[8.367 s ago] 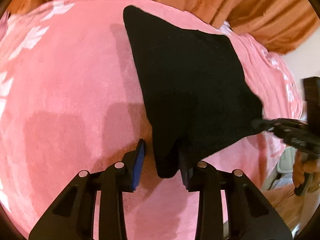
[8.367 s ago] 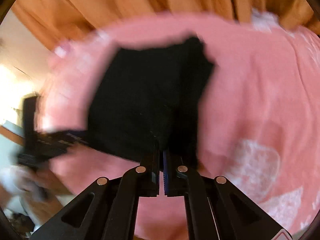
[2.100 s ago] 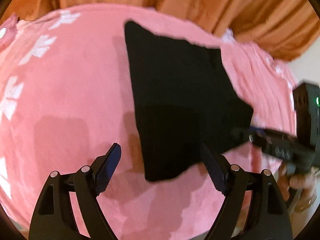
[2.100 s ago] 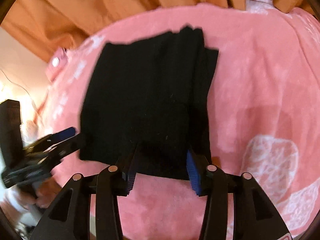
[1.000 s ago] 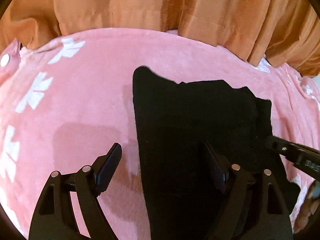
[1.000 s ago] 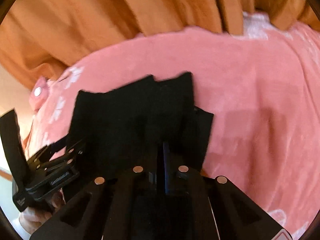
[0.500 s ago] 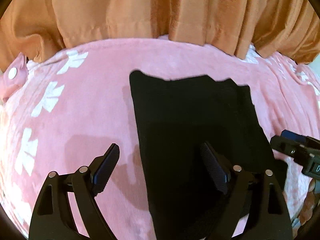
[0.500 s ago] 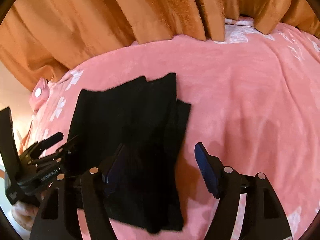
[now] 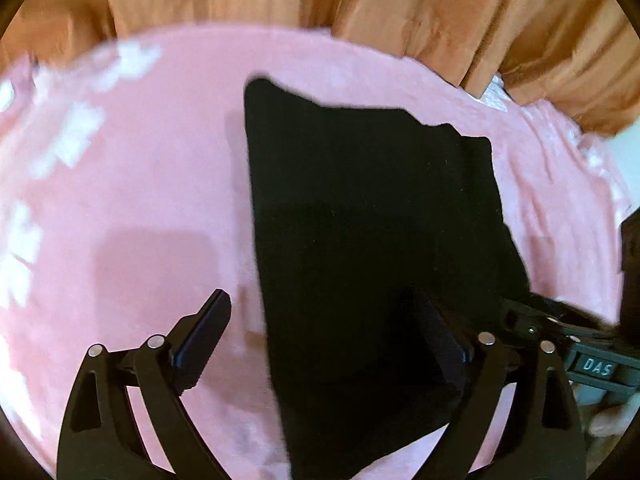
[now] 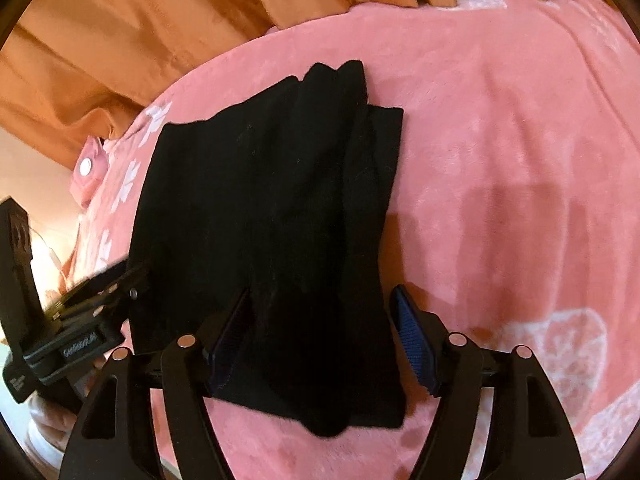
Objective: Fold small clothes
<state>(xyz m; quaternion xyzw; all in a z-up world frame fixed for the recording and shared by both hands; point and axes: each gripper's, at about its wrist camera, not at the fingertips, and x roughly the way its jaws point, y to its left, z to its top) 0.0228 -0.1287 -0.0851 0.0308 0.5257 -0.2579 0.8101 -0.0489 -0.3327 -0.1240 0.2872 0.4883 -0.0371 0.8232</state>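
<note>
A black garment [image 9: 372, 216] lies folded flat on a pink blanket [image 9: 132, 184]; it also shows in the right wrist view [image 10: 264, 216]. My left gripper [image 9: 324, 332] is open and empty, jaws wide, hovering over the garment's near left edge. My right gripper [image 10: 320, 332] is open and empty, jaws straddling the garment's near end just above it. The right gripper shows at the right edge of the left wrist view [image 9: 560, 332]. The left gripper shows at the left in the right wrist view [image 10: 80, 308].
Orange curtains [image 9: 360, 4] hang behind the bed, also in the right wrist view [image 10: 160, 20]. The pink blanket [image 10: 520, 160] has white flower prints. A small pink item with a white button [image 10: 88, 168] lies at the far left.
My right gripper, shut on the garment a second ago, has opened and let it go. Both grippers have drawn back toward the garment's near end, and the left view has shifted.
</note>
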